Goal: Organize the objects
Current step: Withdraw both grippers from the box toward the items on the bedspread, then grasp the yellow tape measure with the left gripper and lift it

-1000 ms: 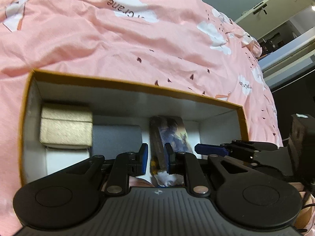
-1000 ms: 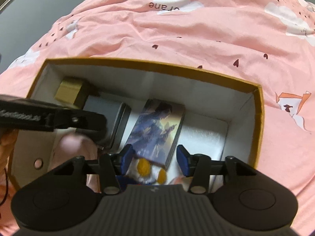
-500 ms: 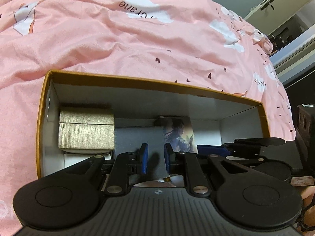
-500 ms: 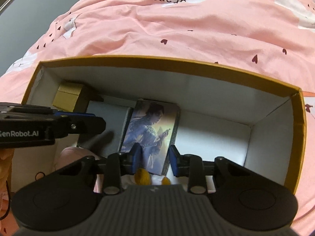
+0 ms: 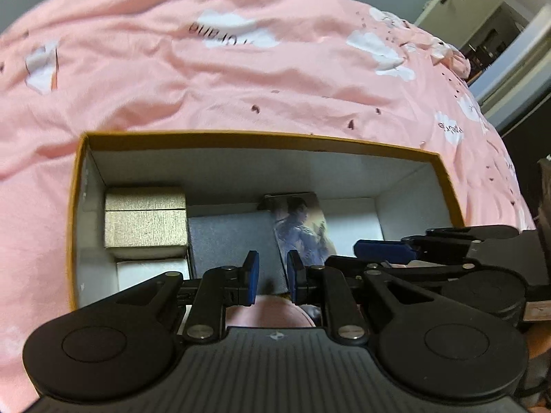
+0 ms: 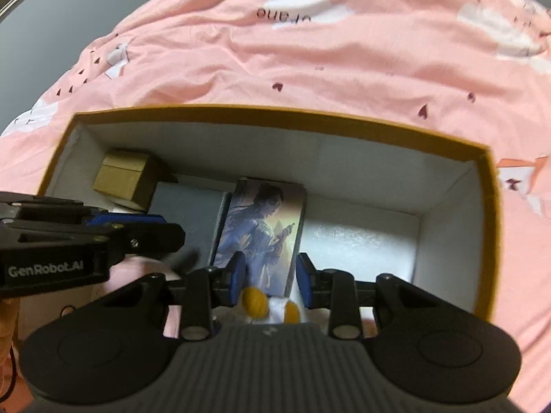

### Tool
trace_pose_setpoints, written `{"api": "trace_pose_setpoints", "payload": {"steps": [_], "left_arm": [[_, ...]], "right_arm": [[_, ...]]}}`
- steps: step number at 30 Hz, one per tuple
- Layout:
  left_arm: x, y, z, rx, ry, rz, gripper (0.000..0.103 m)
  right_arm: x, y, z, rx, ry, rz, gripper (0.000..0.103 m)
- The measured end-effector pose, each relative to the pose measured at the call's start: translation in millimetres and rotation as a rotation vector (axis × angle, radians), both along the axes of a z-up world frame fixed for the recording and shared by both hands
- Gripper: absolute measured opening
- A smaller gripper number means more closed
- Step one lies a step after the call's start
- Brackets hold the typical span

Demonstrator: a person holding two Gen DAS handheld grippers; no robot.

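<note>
An open mustard-rimmed cardboard box [image 5: 261, 137] [image 6: 275, 112] lies on a pink bedsheet. Inside are a gold gift box [image 5: 144, 222] [image 6: 125, 175], a grey flat case [image 5: 234, 241] [image 6: 187, 206] and a picture box showing a robed figure [image 5: 303, 227] [image 6: 265, 227]. My left gripper [image 5: 270, 275] hovers over the box's near side, jaws slightly apart, with a pink round thing [image 5: 272, 313] just below them. My right gripper [image 6: 270, 275] has its jaws partly closed around a white toy with orange feet [image 6: 272, 304], near the picture box's near end.
The pink sheet [image 5: 241, 79] with cloud prints surrounds the box on all sides. The box's right part has a bare white floor [image 6: 358, 241]. A doorway and cabinets [image 5: 499, 24] lie beyond the bed at the right.
Both grippers have pulled back and up from the box. The right jaws narrowed from wide open onto the white toy. The left jaws stayed slightly apart.
</note>
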State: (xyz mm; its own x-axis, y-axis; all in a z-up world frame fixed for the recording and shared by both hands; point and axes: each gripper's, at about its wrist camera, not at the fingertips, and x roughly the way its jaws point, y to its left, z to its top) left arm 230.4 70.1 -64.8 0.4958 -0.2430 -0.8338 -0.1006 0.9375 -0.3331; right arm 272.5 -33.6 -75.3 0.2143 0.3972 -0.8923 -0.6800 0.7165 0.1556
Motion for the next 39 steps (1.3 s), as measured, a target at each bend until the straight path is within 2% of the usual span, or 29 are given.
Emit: {"api": "trace_pose_setpoints", "payload": {"steps": [5, 10, 17, 20, 24, 28, 33, 39], "left_arm": [[-30.9, -24.3, 31.9, 0.070, -0.083, -0.066, 0.018], [-71.3, -48.1, 58.1, 0.095, -0.163, -0.131, 0.018], [-120.2, -79.9, 65.7, 0.100, -0.226, -0.302, 0.023], [-131.4, -91.8, 56.6, 0.093, -0.213, -0.396, 0.023], [-139.6, -99.7, 35.8, 0.066, -0.168, -0.447, 0.023], [-149.1, -101.9, 16.4, 0.058, -0.142, -0.467, 0.023], [-157.3, -107.9, -9.0, 0.108, -0.100, -0.515, 0.023], [-164.7, -124.7, -26.2, 0.046, -0.039, -0.643, 0.024]], "right_arm": [[-37.2, -19.4, 33.2, 0.037, -0.107, 0.008, 0.034], [-76.7, -50.2, 64.5, 0.098, -0.182, -0.014, 0.034], [-133.5, -104.5, 84.0, 0.149, -0.220, -0.086, 0.035], [-154.6, -124.3, 80.3, 0.136, -0.221, -0.145, 0.035], [-176.0, -143.2, 66.3, 0.113, -0.196, -0.194, 0.035], [-188.9, -159.6, 42.1, 0.067, -0.128, -0.266, 0.035], [-198.4, -176.3, 8.2, 0.015, -0.026, -0.358, 0.033], [-212.8, -189.9, -18.0, -0.024, 0.042, -0.406, 0.034]]}}
